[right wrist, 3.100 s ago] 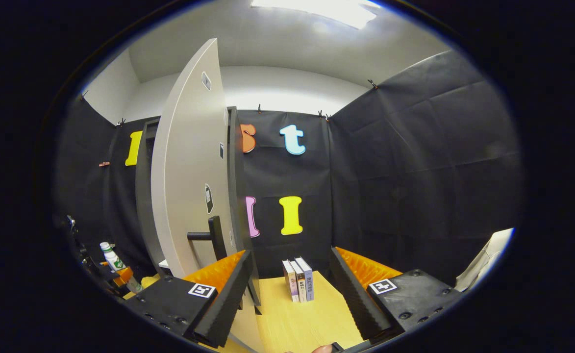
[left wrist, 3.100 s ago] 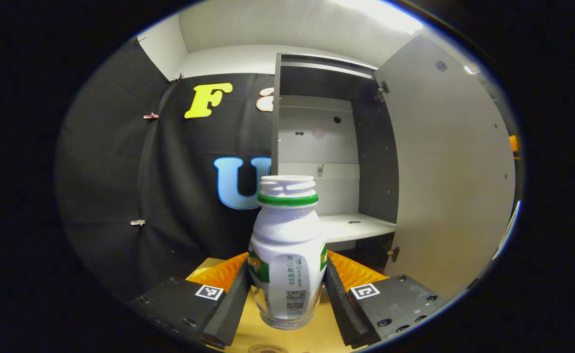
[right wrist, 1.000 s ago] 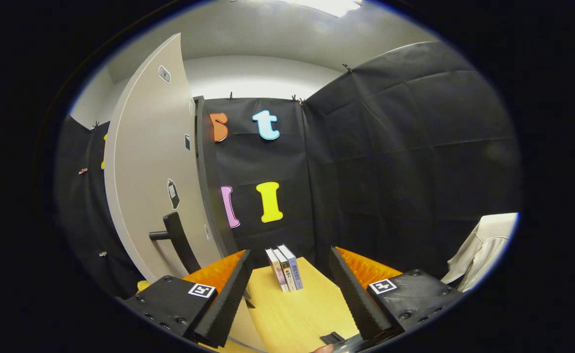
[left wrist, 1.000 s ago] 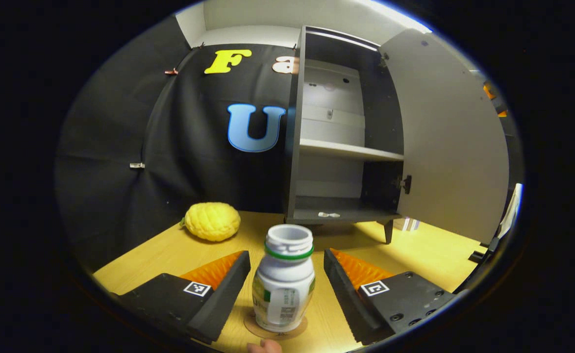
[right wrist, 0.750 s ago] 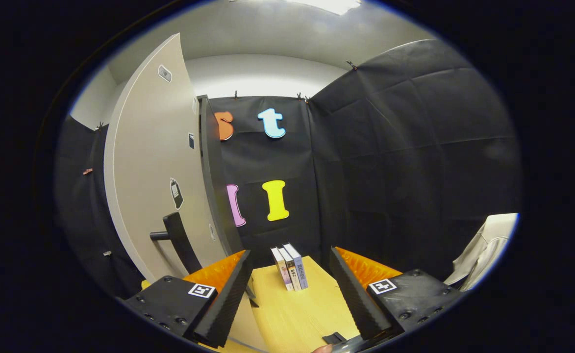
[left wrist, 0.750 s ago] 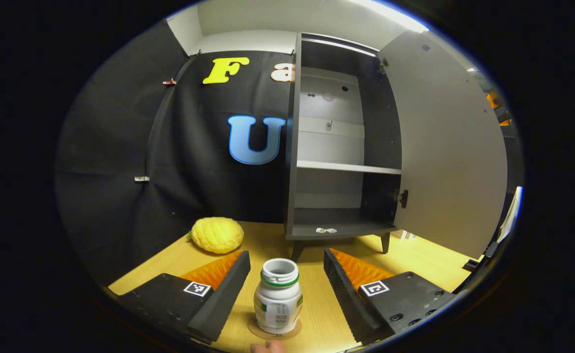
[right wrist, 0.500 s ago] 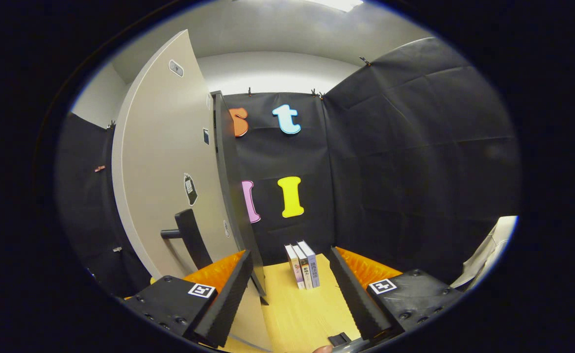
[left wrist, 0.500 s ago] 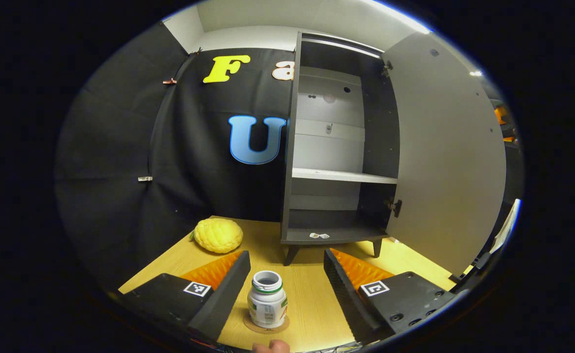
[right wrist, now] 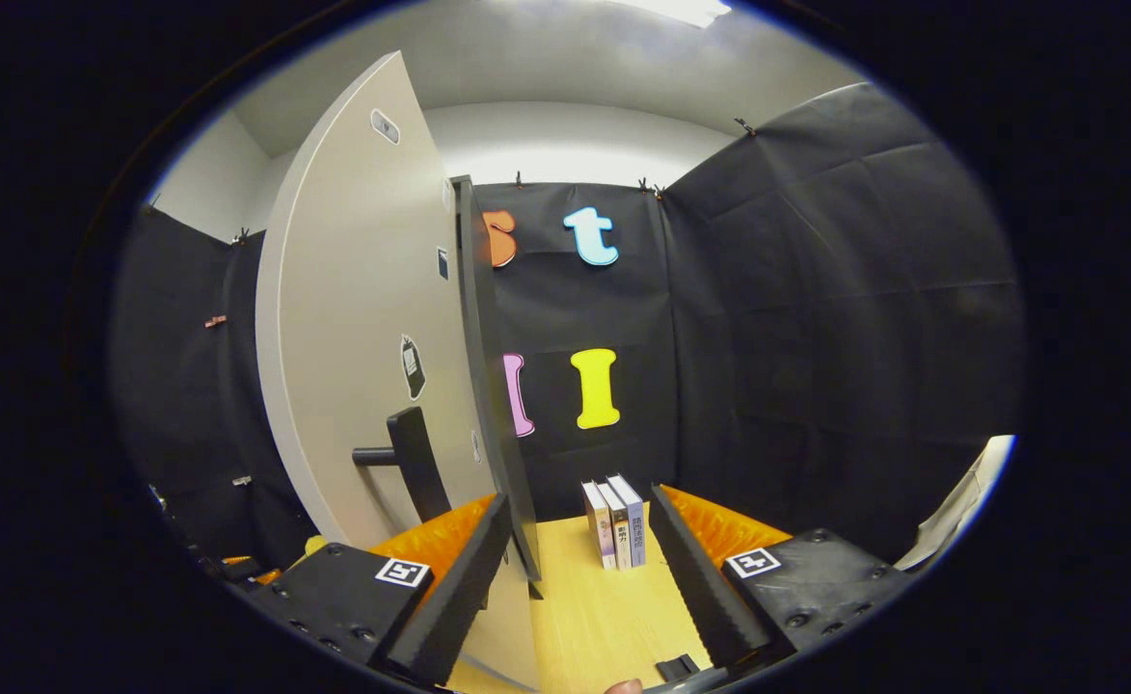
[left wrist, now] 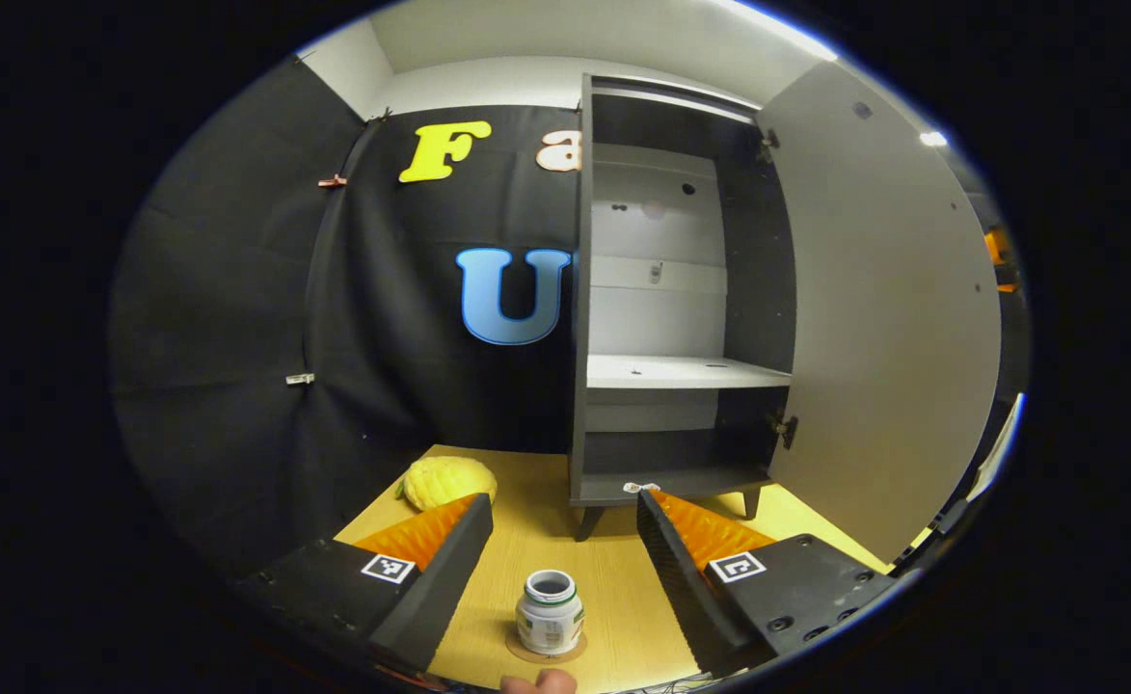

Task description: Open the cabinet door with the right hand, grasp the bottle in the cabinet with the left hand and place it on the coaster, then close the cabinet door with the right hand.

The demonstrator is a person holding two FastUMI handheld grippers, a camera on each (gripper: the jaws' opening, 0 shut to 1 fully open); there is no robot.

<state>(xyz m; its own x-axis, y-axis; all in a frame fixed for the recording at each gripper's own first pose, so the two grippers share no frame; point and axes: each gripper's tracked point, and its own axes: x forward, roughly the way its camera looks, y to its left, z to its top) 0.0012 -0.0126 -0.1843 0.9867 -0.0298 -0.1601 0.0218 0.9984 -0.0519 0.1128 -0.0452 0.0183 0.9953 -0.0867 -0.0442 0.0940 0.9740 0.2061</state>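
Fingers of right gripper (right wrist: pixel 570 554) spread, empty | door handle (right wrist: pixel 409 461) upright, just left of left finger | cabinet door (right wrist: pixel 363 318) open | left gripper (left wrist: pixel 565 545) spread, bottle (left wrist: pixel 550 613) standing on coaster (left wrist: pixel 546 649)

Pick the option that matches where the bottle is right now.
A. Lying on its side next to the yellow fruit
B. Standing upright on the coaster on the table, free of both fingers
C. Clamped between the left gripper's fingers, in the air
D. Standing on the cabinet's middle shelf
B: the bottle stands upright on the round coaster on the table, and the left gripper is open with its fingers well clear of it.
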